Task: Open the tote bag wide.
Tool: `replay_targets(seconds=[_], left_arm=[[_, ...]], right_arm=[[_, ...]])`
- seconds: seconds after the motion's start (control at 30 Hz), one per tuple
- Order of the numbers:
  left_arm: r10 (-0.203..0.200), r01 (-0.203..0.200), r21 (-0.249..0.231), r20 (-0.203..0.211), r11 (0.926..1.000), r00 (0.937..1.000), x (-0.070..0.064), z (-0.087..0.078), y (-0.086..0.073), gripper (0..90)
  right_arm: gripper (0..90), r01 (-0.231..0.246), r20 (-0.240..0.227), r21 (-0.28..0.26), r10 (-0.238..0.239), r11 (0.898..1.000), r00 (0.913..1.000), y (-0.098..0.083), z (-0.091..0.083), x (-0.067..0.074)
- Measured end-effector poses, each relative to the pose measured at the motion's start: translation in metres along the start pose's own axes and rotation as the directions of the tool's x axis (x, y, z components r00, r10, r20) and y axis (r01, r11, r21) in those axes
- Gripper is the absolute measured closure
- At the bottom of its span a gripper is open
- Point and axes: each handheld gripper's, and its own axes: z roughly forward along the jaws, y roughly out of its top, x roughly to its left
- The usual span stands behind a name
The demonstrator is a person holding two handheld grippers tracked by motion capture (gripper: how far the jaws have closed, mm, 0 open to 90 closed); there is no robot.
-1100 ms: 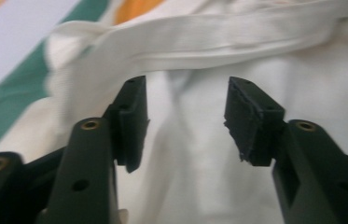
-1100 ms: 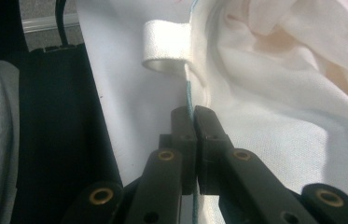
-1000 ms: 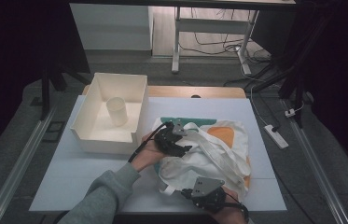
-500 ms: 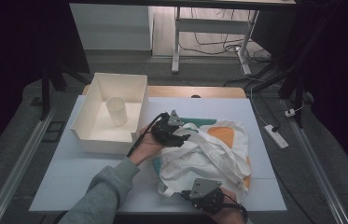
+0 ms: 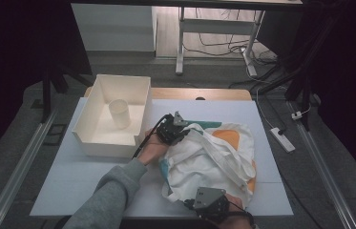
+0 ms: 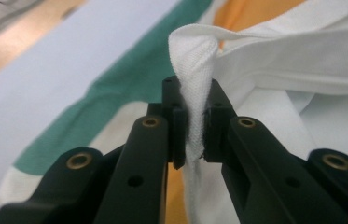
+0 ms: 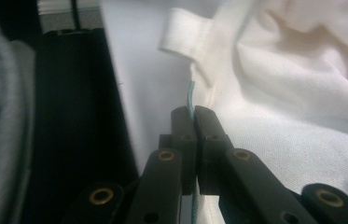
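- a white rectangular tabletop [image 5: 94,191] stands in a dim room, with grey floor around it and cables trailing under a desk frame at the back.
- toward the table's far left sits an open white rectangular box [image 5: 113,114], and a small white cylindrical cup [image 5: 119,113] stands upright inside it.
- a crumpled white cloth tote bag with orange and teal patches [image 5: 209,160] lies right of the box, covering much of the table's right half.
- the left gripper [image 5: 175,130], held by a hand in a grey sleeve [image 5: 106,200], is at the bag's far left edge, just beside the box's near right corner.
- in the left gripper view its black jaws are clamped on a folded white woven strap of the bag [image 6: 192,84], which stands up between the pads; the teal and orange patches lie behind it.
- the right gripper [image 5: 199,200] is at the bag's near edge, by the table's front.
- in the right gripper view its jaws are pressed together on the bag's thin hem, where a teal thread edge [image 7: 191,100] runs up between them; a white strap loop [image 7: 183,35] lies farther on.
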Motion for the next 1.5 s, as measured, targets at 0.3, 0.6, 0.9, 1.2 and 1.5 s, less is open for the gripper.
replay_targets(seconds=[0.3,0.6,0.9,1.2,1.5], left_arm=[[-0.022,0.021,-0.039,-0.017,0.9990,0.9996,0.001,-0.008,0.002,82.3],[-0.026,0.027,-0.008,0.016,0.9996,0.9995,0.001,-0.002,-0.004,81.7],[-0.028,0.028,0.008,0.040,0.9996,0.9988,0.002,-0.003,-0.007,81.2],[-0.032,0.032,0.010,0.054,0.9994,0.9980,0.003,-0.005,-0.008,80.9],[-0.027,0.027,0.008,0.066,0.9996,0.9975,0.004,-0.008,-0.009,80.6]], right_arm=[[87.8,0.010,-0.041,0.003,-0.009,1.000,0.9991,0.003,-0.002,0.008],[71.4,-0.019,-0.078,0.004,0.020,1.000,0.9968,-0.004,0.009,0.002],[50.8,-0.106,0.096,-0.166,0.123,0.980,0.9877,0.004,-0.043,-0.029],[48.3,-0.218,0.372,-0.087,0.235,0.972,0.8978,-0.001,-0.054,-0.085],[71.5,-0.309,0.376,0.038,0.273,0.950,0.8855,-0.012,-0.026,-0.126]])
